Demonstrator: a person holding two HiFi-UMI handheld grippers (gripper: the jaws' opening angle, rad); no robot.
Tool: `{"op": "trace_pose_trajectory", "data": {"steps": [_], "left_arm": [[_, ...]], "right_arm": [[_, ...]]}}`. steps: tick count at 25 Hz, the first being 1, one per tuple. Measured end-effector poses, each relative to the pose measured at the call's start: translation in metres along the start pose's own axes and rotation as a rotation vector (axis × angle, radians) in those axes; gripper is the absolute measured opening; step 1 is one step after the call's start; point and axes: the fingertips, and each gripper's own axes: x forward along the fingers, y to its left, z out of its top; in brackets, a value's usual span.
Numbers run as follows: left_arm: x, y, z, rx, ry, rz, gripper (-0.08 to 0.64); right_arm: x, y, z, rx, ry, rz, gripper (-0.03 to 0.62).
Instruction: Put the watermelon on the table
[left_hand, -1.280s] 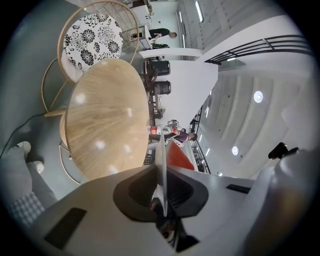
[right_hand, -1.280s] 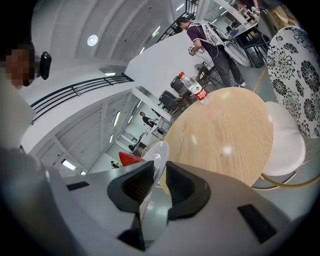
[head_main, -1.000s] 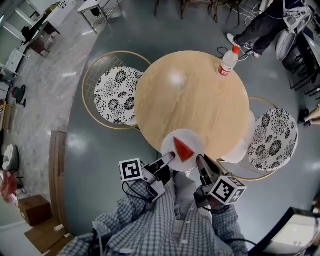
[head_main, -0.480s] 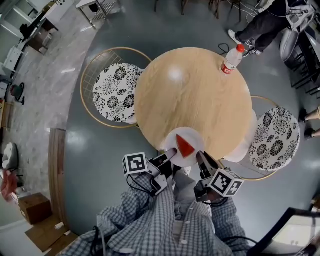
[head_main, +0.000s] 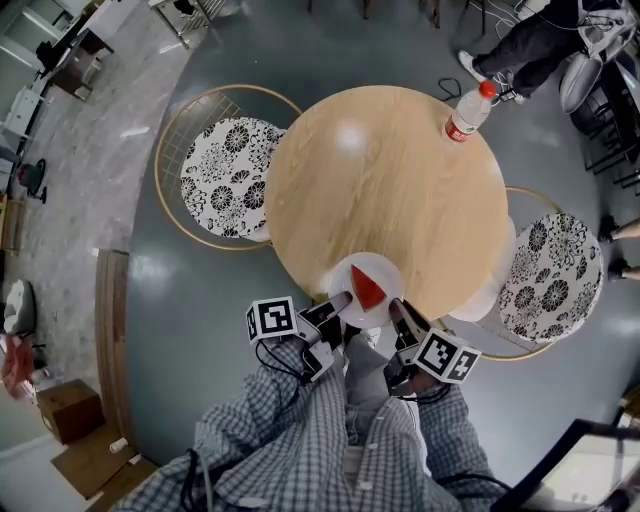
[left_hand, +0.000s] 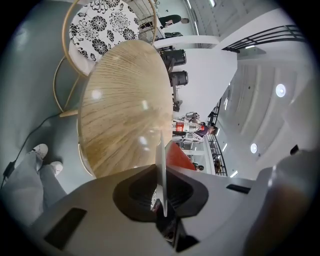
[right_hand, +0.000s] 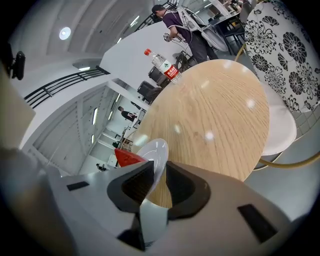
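Watermelon (head_main: 367, 287) on plate (head_main: 343, 283) at 6 o'clock edge of surface (head_main: 380, 180).
Jaws of left gripper (head_main: 337, 303) and right gripper (head_main: 398, 309) each pinch its rim.

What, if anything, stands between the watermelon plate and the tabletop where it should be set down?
Nothing visible does. The plate carrying the watermelon hangs over the table's bare near edge; the only other thing there, a bottle, stands at the far edge.

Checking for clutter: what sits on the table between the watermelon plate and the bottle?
Nothing. The head view shows only bare tabletop between the plate and the bottle.
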Motion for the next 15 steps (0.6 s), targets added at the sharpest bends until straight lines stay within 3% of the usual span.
{"op": "trace_pose_trajectory", "data": {"steps": [15], "left_arm": [[0.013, 0.025, 0.002, -0.032, 0.008, 0.089, 0.025]], "right_arm": [[0.015, -0.026, -0.008, 0.073, 0.019, -0.052, 0.083]]}}
